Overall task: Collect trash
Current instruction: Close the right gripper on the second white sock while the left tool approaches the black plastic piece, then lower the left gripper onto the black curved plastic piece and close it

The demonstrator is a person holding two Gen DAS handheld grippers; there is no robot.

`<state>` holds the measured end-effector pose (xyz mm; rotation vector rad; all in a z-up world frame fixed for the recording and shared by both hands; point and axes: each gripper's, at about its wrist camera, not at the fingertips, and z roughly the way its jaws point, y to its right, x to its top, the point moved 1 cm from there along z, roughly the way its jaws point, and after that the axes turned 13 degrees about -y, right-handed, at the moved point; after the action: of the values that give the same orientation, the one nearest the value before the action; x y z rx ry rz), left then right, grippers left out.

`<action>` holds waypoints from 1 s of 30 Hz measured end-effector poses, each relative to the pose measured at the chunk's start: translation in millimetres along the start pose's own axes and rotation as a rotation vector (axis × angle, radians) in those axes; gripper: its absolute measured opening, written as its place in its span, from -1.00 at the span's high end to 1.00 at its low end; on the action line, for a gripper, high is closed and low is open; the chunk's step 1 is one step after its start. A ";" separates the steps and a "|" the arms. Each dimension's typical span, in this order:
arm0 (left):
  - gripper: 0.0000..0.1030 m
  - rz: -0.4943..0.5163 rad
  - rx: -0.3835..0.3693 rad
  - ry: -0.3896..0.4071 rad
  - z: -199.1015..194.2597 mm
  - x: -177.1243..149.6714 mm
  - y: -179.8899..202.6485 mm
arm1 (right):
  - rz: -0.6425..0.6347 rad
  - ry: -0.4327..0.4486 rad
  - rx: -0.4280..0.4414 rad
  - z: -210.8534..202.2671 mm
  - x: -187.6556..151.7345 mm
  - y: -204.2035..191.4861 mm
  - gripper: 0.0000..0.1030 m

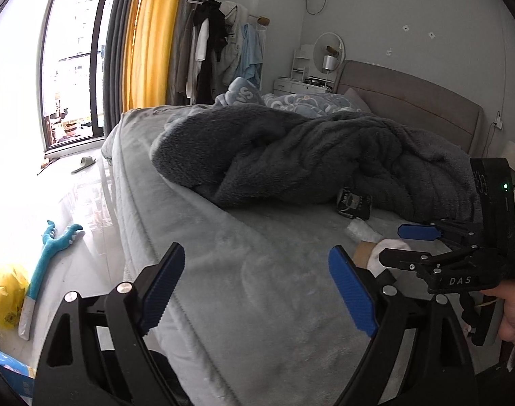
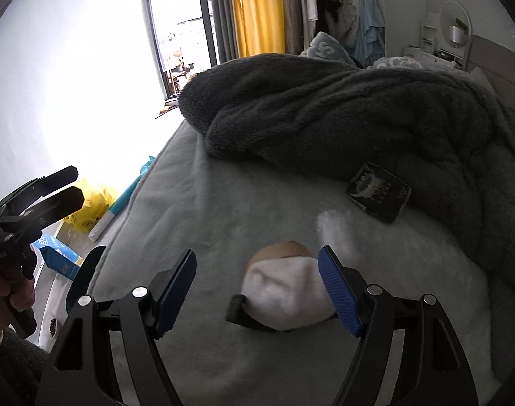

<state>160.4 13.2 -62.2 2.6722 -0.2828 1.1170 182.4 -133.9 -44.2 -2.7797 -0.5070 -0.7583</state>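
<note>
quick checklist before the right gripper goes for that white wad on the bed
1. right gripper open: ok, blue pads apart with nothing between them.
2. white wad in reach line: ok, it lies just ahead by the right-hand pad; whether that pad touches it, cannot tell.
3. What the wad and the brown piece behind it are: cannot tell.
4. left gripper clear of the grab: ok, open over bare grey bed cover, off to the side.
5. Other pieces noted: ok, black packet by the dark blanket.
6. yellow bag ready on the floor: cannot tell.
</note>
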 end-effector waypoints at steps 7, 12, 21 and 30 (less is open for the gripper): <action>-0.73 0.042 -0.056 -0.017 10.7 0.7 25.7 | 0.019 -0.029 0.004 4.7 -6.4 18.6 -0.22; -0.73 0.081 -0.101 -0.034 17.8 -0.5 43.9 | 0.006 -0.058 -0.009 9.9 -12.5 24.0 0.11; -0.73 0.153 -0.186 -0.092 36.3 -7.1 76.1 | 0.041 -0.025 0.065 0.3 -15.9 38.9 0.48; -0.72 0.183 -0.175 -0.166 63.3 -15.2 97.8 | 0.077 0.073 0.105 -28.7 -19.0 55.1 0.48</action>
<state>166.7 -96.8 -102.9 2.6254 -0.6356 0.8726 175.2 -198.0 -36.3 -2.6478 -0.4118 -0.7894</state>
